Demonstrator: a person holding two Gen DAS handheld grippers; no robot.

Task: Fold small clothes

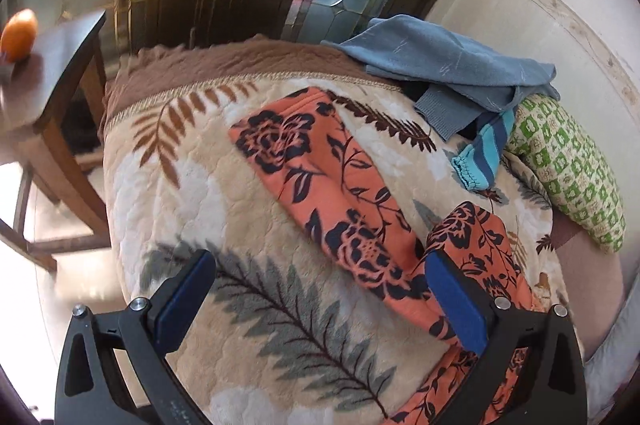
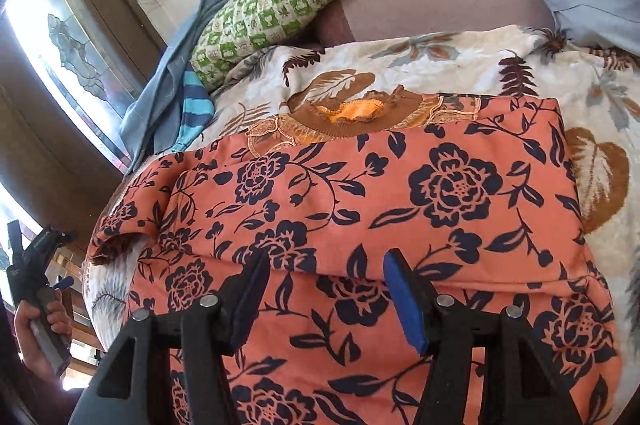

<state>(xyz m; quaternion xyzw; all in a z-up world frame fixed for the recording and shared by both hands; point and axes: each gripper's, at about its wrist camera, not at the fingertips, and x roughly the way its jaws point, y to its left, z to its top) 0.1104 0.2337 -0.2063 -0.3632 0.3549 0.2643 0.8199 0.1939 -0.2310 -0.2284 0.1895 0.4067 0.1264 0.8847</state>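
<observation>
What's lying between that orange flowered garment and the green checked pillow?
In the left wrist view, a blue striped cloth lies between the orange flowered garment and the green checked pillow, on the leaf-print blanket.

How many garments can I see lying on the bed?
3: orange floral garment spread in the middle; grey-blue garment and striped blue piece piled near the green pillow. Others may be hidden.

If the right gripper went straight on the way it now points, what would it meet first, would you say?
Most likely the orange floral garment: the right gripper hangs open just over it, nothing between the jaws, though the gap is hard to judge.
</observation>
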